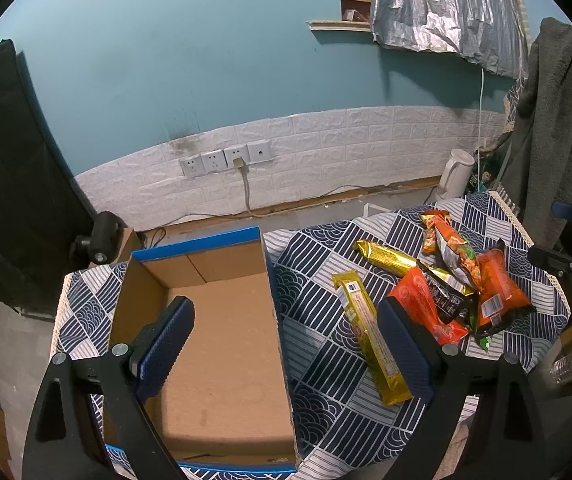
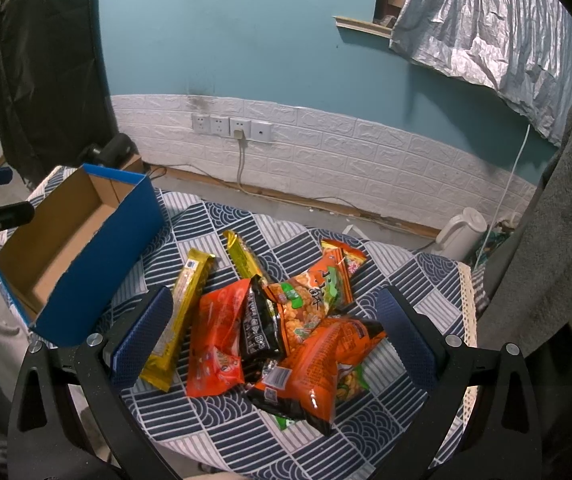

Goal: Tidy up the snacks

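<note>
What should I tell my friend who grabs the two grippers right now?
Left gripper: open, holding nothing, above the near wall of the empty cardboard box.
Right gripper: open, holding nothing, over the snack pile.
All snacks lie on the patterned tablecloth: the yellow bar nearest the box, orange packets and a black packet beside it.
Done: nothing boxed.
Left: move every snack into the box.

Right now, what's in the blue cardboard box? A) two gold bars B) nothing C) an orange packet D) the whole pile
B: the blue cardboard box shows only bare cardboard floor, while the gold bars and orange packets all lie outside it on the patterned cloth.
</note>
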{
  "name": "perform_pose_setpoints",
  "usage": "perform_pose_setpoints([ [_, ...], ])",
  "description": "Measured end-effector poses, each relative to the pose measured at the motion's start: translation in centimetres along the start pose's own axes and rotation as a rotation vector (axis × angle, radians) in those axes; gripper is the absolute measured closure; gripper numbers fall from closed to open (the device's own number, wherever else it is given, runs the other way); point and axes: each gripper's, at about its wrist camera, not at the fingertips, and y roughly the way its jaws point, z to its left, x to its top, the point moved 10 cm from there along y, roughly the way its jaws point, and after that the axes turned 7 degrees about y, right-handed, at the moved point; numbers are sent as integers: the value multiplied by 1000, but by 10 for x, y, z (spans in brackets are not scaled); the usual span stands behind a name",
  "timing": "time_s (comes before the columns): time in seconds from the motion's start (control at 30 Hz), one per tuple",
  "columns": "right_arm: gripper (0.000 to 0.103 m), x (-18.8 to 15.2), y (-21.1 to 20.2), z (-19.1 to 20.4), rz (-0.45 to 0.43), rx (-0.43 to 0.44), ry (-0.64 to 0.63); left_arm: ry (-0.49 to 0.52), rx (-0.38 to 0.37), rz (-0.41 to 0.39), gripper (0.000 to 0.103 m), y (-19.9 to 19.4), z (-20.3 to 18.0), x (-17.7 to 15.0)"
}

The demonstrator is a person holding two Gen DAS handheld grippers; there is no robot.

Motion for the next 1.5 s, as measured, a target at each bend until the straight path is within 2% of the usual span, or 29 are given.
perform_pose_setpoints([
  [0.7, 3, -1, 0, -5, 9, -8, 1, -3, -18, 23, 9, 6, -2, -2],
  [1.5, 3, -11, 13, -25, 54, -58, 33, 9, -26, 85, 9, 34, -11, -9],
])
